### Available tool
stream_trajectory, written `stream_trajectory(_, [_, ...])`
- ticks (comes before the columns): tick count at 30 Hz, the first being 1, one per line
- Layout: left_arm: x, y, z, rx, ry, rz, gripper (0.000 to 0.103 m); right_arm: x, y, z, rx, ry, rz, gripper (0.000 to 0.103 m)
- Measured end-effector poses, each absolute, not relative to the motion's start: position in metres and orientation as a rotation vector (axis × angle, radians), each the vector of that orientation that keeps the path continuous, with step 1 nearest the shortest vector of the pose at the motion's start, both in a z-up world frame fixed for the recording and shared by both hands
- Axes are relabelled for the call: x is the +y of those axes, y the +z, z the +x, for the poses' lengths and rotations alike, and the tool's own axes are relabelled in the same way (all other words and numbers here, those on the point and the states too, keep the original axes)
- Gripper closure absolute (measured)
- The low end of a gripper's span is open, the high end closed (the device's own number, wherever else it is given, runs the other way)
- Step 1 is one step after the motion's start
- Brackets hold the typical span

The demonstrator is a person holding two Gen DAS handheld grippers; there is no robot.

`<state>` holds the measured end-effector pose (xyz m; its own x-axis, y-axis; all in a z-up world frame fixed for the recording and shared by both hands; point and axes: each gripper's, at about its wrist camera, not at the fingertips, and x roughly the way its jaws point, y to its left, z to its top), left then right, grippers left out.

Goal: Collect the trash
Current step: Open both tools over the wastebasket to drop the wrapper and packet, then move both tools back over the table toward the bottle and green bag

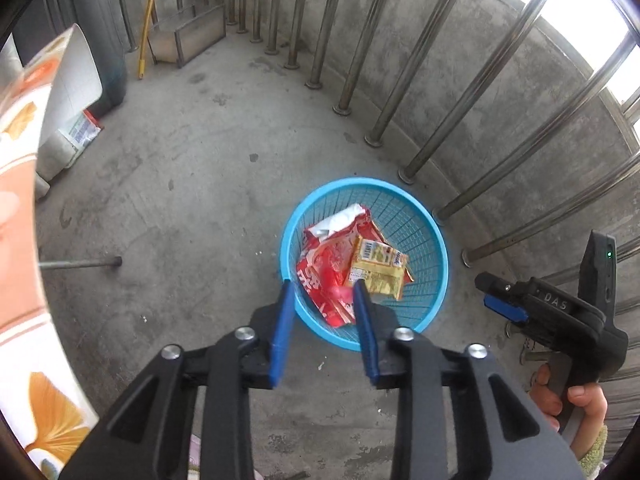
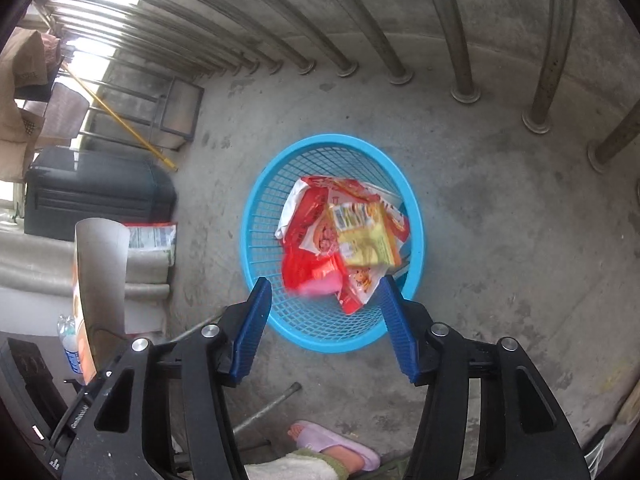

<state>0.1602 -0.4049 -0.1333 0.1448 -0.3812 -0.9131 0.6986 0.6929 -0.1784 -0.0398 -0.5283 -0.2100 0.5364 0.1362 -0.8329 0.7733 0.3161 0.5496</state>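
Right, on my left wrist camera I see the left gripper (image 1: 322,284) with its blue fingers (image 1: 282,332) parted and nothing between them, hanging above the near rim of the blue basket (image 1: 430,248). The basket sits on the concrete floor (image 1: 192,208), close to a row of metal railing bars (image 1: 416,80). Inside it lie a red wrapper (image 1: 328,268) and a yellow wrapper (image 1: 378,270), the yellow one resting on top of the red toward the right. At the right edge my other tool, the right gripper (image 1: 490,292), shows from the side in a hand (image 1: 576,404); from this angle I cannot tell how wide it stands. On the left, a white and orange carton (image 1: 60,80) looms close to the lens, and a yellow pole (image 1: 150,16) leans at the far end.

Over on my right wrist camera, the right gripper (image 2: 324,280) shows its fingers (image 2: 250,332) spread wide and holding nothing, also above the basket's (image 2: 256,208) near rim. The red wrapper (image 2: 308,240) and yellow wrapper (image 2: 364,236) fill the middle of the basket. The carton (image 2: 102,280) stands at the left, in front of a dark case (image 2: 96,192). A foot in a pink slipper (image 2: 340,446) is on the floor below.
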Motion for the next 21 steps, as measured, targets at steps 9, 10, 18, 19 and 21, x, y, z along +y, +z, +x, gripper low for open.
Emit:
stream_trajectory(9, [-0.361,-0.090,0.153,1.109,-0.817,0.260,0.050,-0.521,-0.183,-0.027,0.910,-0.480,1.139,0.036])
stream_trajectory(10, [-0.351,-0.080,0.152,1.088,-0.826,0.241,0.049,-0.519,-0.178,-0.026,0.905,-0.476,1.127,0.036])
stream_trajectory(18, [-0.239,-0.019,0.150,0.921,-0.708,0.057,0.035,-0.493,-0.137,0.004,0.858,-0.363,1.075,0.033])
stream_trajectory(19, [-0.224,-0.014,0.153,0.908,-0.678,0.041,0.034,-0.487,-0.131,0.010,0.854,-0.344,1.063,0.032])
stream_trajectory(21, [-0.192,-0.008,0.157,0.882,-0.611,0.007,0.032,-0.476,-0.120,0.022,0.849,-0.314,1.034,0.032])
